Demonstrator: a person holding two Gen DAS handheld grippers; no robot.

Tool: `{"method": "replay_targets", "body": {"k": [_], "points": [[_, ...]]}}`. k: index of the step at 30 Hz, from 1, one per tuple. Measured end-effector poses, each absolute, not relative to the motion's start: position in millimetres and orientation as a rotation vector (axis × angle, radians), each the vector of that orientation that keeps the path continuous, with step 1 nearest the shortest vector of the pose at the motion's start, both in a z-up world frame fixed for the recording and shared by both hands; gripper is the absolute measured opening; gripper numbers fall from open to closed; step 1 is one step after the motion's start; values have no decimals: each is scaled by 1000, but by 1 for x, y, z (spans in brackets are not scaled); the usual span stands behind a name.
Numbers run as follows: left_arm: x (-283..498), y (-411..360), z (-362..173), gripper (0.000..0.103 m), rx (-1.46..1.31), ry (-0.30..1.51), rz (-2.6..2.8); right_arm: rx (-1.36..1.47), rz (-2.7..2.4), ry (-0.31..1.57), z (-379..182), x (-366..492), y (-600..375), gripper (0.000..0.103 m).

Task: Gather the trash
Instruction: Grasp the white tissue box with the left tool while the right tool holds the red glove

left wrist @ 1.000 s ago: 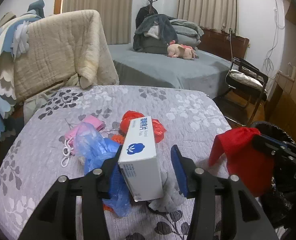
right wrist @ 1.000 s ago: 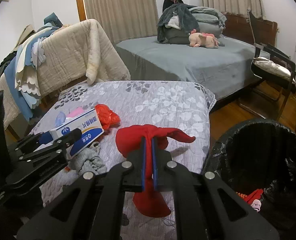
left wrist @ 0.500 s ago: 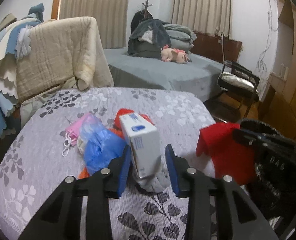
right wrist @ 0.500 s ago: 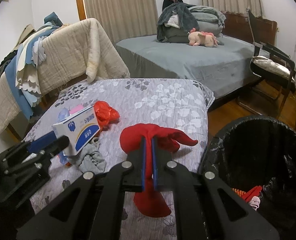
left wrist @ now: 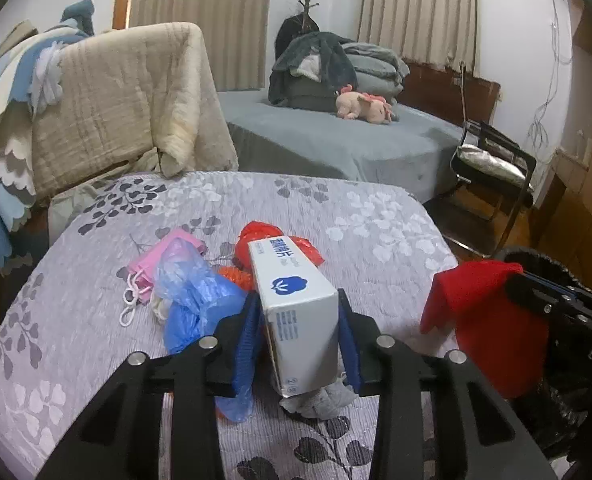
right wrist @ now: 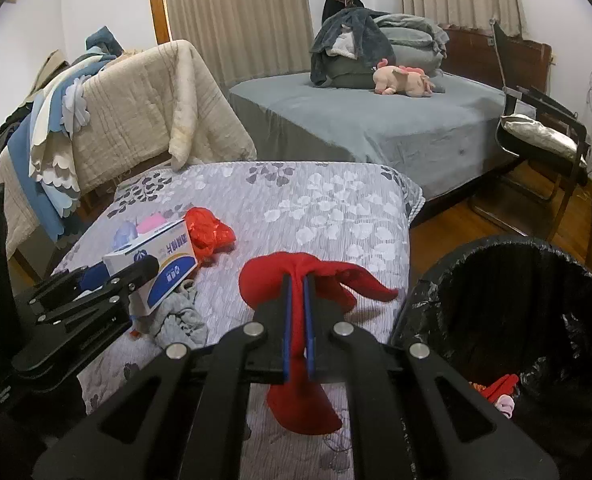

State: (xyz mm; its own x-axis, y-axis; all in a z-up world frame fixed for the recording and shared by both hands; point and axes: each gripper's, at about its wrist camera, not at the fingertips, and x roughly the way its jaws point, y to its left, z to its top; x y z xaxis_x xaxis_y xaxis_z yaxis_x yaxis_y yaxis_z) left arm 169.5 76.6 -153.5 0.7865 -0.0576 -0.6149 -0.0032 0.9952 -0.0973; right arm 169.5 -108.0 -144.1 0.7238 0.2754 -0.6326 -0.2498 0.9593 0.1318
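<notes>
While both grippers are loaded, each grips a different kind of trash above a bed covered in a grey floral quilt (left wrist: pixel 336 208). The left gripper (left wrist: pixel 300 340) has its jaws closed against the two long sides of a white cardboard box (left wrist: pixel 296 300), near the box's end; the box looks raised off the quilt. It is probably light and stiff, with flat faces that suit this side grip, though hard squeezing could crush it. The right gripper (right wrist: pixel 297 320) has its jaws pressed nearly together, pinching a red cloth (right wrist: pixel 296 280) at a bunched fold; the rest droops limply. Soft and light, it should not slip, but trailing ends could snag on a rim.

Loose on the quilt lie a blue plastic bag (left wrist: pixel 195 300), a pink mask with white loops (left wrist: pixel 151 272), a crumpled red plastic bag (left wrist: pixel 255 236) and a grey rag (right wrist: pixel 179 316), all flimsy and best pinched at a gathered part.

Beside the bed, at the right, stands a bin lined with a black bag (right wrist: pixel 536 300). It is mostly empty; a few red, orange and pink scraps lie at its bottom.
</notes>
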Motion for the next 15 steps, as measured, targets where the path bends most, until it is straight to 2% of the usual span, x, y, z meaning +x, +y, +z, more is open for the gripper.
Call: {"method": "replay_targets", "body": {"k": [4,8,15], "points": [[154,77,-140,31,-105,621,-52,48,298,693,-139,168,-109,5],[142,76,-132,30,-104,607,-51,48,310,683,-132,165,-107,5],[152,72,-150,32,-92,695,-51,40,310,697,-134,163,-107,5]]}}
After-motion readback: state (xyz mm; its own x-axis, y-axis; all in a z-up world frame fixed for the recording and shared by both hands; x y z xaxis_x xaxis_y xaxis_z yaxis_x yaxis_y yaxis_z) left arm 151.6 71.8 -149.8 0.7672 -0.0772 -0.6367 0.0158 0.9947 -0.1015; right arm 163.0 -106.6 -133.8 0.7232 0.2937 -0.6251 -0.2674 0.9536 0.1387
